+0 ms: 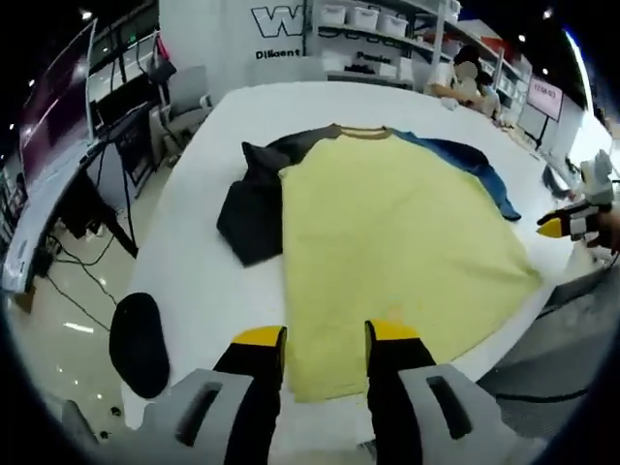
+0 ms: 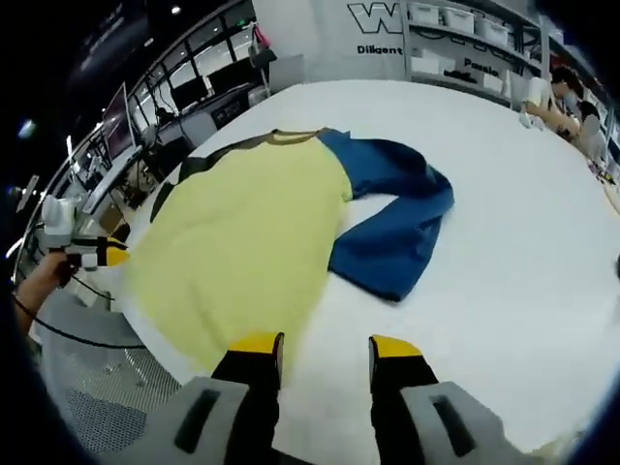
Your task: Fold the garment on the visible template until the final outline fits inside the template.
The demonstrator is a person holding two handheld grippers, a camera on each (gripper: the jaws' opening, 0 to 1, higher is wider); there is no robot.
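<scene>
A yellow shirt (image 1: 387,252) lies flat on the white table (image 1: 194,281), collar toward the far side. Its black sleeve (image 1: 254,208) spreads off one side and its blue sleeve (image 1: 475,165) off the other. My left gripper (image 1: 325,334) stands open just above the shirt's near hem, holding nothing. In the right gripper view the same shirt (image 2: 242,242) shows with the blue sleeve (image 2: 397,232) crumpled beside it. My right gripper (image 2: 325,344) is open over bare table (image 2: 504,291) near the hem's corner. Each gripper also appears in the other's view, the right (image 1: 567,225) and the left (image 2: 87,254).
The table's near edge runs right under both grippers. A black round seat (image 1: 139,344) stands on the floor beside the table. Desks with monitors (image 1: 116,126) line one side. Shelves with white bins (image 1: 368,19) and a seated person (image 2: 567,97) are at the far end.
</scene>
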